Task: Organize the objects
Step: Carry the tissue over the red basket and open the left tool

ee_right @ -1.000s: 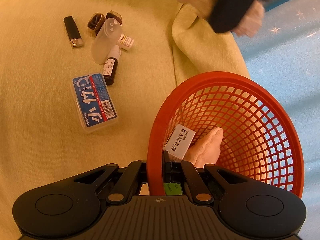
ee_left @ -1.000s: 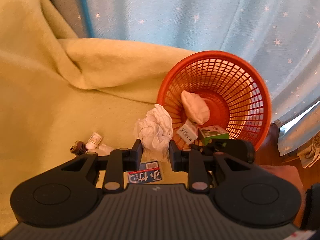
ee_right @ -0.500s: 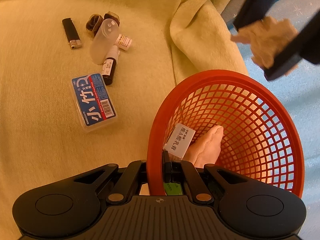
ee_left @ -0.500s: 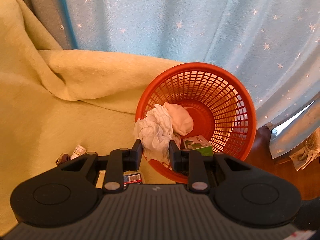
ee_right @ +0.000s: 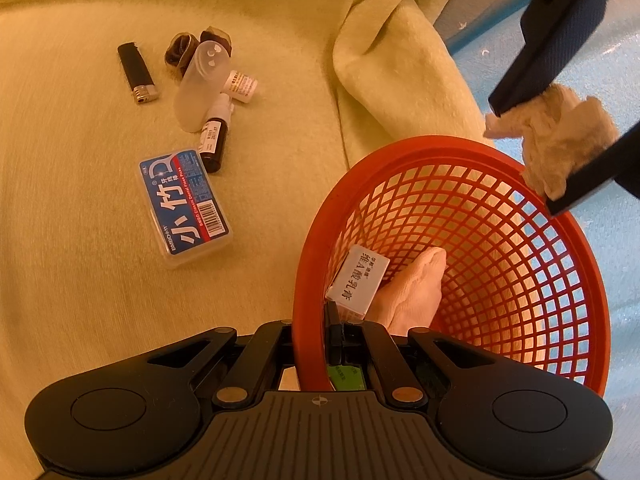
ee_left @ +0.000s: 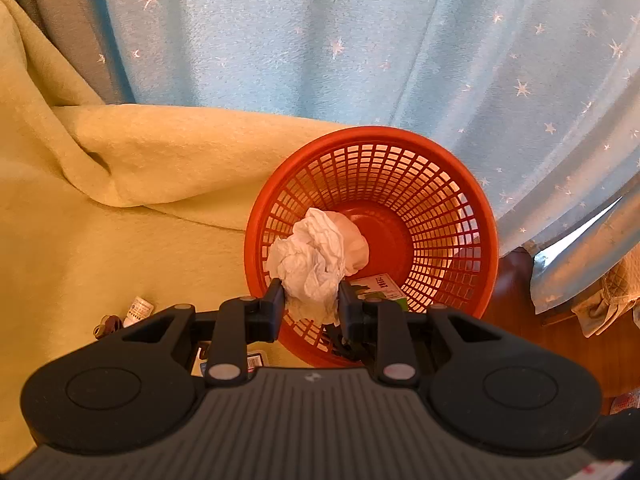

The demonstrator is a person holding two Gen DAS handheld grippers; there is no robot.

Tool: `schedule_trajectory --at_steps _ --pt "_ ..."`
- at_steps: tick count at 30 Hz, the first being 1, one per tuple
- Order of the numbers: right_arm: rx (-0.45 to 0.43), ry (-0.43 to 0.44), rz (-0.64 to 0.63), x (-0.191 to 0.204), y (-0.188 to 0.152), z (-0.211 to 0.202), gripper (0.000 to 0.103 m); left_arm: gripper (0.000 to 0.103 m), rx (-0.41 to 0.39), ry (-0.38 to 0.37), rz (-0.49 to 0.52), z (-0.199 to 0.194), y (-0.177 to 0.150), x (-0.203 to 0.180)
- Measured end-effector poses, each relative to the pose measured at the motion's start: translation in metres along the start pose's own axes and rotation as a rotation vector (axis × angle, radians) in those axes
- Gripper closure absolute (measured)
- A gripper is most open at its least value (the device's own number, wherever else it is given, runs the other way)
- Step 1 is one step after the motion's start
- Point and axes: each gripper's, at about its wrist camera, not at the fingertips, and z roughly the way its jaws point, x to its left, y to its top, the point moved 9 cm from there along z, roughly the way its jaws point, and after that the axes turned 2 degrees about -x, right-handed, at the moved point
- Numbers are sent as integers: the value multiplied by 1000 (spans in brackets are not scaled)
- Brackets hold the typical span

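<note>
Pale blue star-printed curtain fabric [ee_left: 360,40] hangs behind a yellow-green fleece blanket [ee_left: 100,208] that covers the surface. From the left wrist view, the left gripper [ee_left: 311,306] pinches a crumpled white paper tissue [ee_left: 312,264] between its two fingers, held over the near rim of a round orange plastic lattice basket [ee_left: 448,216]. Inside the basket lies a pale cream cloth bundle [ee_left: 356,240] behind the tissue, and a green and white carton [ee_left: 380,286] sits near the bottom. To the left on the blanket, a small white-labelled vial [ee_left: 138,309] lies just beside a brown crinkled wrapper [ee_left: 107,325].

From the right wrist view, the right gripper [ee_right: 310,334] is clamped on the basket's near rim, one finger outside the wall and one inside. A white box with black characters [ee_right: 358,280] leans against the inner wall, touching the cream cloth. The tissue hangs between dark fingers above the far rim. On the blanket to the left lie a clear case with a blue label [ee_right: 184,208], a dark brown dropper bottle [ee_right: 214,136], a translucent plastic cap [ee_right: 202,84] and a black lighter [ee_right: 136,74].
</note>
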Motion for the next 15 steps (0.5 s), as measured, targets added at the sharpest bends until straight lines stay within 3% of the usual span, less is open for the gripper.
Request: schedule_trajectory --at_steps 15 --pt "-1 1 11 -3 0 1 103 80 -3 -58 21 12 9 -19"
